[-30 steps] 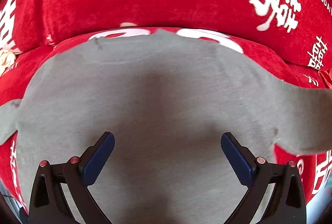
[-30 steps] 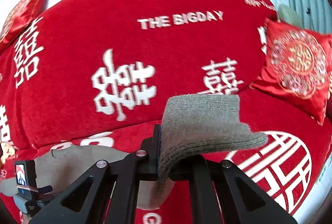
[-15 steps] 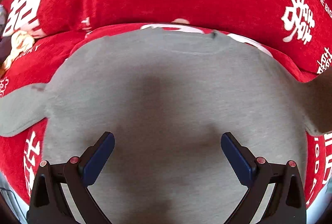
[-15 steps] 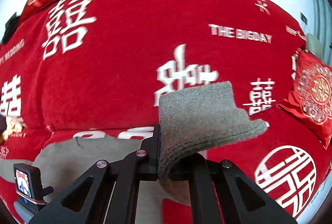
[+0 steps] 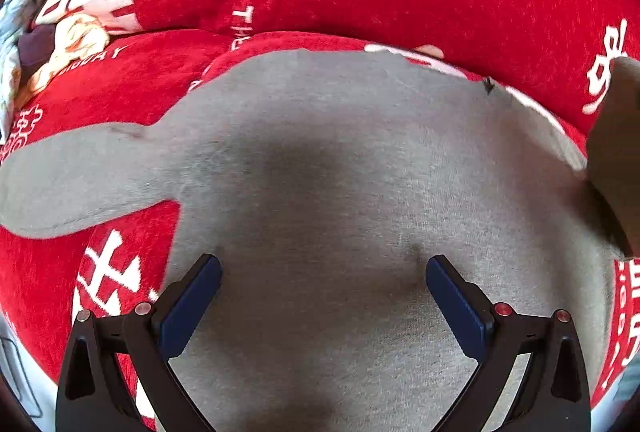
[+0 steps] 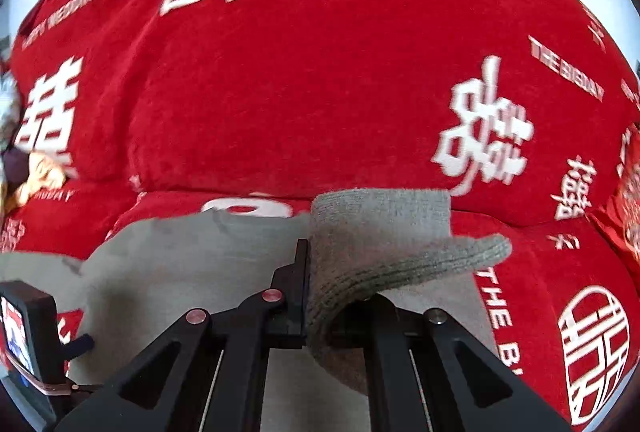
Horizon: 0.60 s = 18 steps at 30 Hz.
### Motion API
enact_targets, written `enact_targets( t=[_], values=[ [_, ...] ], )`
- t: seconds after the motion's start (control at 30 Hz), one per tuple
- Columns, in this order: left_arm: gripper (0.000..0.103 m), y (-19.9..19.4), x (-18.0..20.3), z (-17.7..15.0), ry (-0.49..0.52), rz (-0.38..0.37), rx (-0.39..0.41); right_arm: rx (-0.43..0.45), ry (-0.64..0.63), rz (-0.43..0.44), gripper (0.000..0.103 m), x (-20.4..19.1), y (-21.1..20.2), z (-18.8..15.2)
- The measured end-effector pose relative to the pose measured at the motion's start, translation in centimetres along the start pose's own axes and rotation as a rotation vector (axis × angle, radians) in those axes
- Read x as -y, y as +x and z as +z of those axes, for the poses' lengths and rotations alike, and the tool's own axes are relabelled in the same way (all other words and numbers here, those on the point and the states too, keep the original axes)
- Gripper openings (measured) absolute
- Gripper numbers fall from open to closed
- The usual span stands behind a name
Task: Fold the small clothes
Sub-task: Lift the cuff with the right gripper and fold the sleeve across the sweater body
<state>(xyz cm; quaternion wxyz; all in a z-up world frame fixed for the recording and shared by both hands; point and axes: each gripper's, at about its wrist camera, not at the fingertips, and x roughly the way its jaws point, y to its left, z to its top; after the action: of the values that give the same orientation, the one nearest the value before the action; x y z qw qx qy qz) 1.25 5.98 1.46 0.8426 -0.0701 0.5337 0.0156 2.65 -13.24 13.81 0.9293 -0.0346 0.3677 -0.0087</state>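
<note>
A small grey long-sleeved top (image 5: 340, 183) lies flat on the red sofa seat, its left sleeve (image 5: 72, 179) stretched out to the left. My left gripper (image 5: 323, 272) is open and empty, hovering over the top's lower body. My right gripper (image 6: 340, 288) is shut on the ribbed cuff of the right sleeve (image 6: 384, 248) and holds it raised over the body of the top (image 6: 192, 264). The raised sleeve also shows at the right edge of the left wrist view (image 5: 616, 159).
The red sofa back (image 6: 300, 79) with white characters rises right behind the top. A pile of other clothes (image 5: 44, 43) lies at the far left of the seat. A red embroidered cushion (image 6: 632, 199) is at the far right. The seat's front edge (image 5: 24, 372) is near.
My right gripper has carried the sleeve cuff leftward over the top's body. My left gripper has shifted left along the top; its jaws stay open.
</note>
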Motion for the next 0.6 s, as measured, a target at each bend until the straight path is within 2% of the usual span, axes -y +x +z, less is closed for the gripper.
enact_targets(
  t=[0.13, 0.3, 0.6],
  values=[
    [0.103, -1.0, -1.0, -0.4, -0.033, -0.029, 0.021, -0.010, -0.061, 0.015, 0.006, -2.9, 0.1, -0.3],
    [0.103, -2.1, -2.5, -0.3, -0.036, 0.003, 0.048, -0.018, -0.106, 0.044, 0.006, -6.2, 0.4, -0.6],
    [0.103, -4.4, -10.0, -0.5, -0.202, 0.042, 0.100, -0.083, -0.181, 0.096, 0.006, -12.2, 2.9, -2.6]
  ],
)
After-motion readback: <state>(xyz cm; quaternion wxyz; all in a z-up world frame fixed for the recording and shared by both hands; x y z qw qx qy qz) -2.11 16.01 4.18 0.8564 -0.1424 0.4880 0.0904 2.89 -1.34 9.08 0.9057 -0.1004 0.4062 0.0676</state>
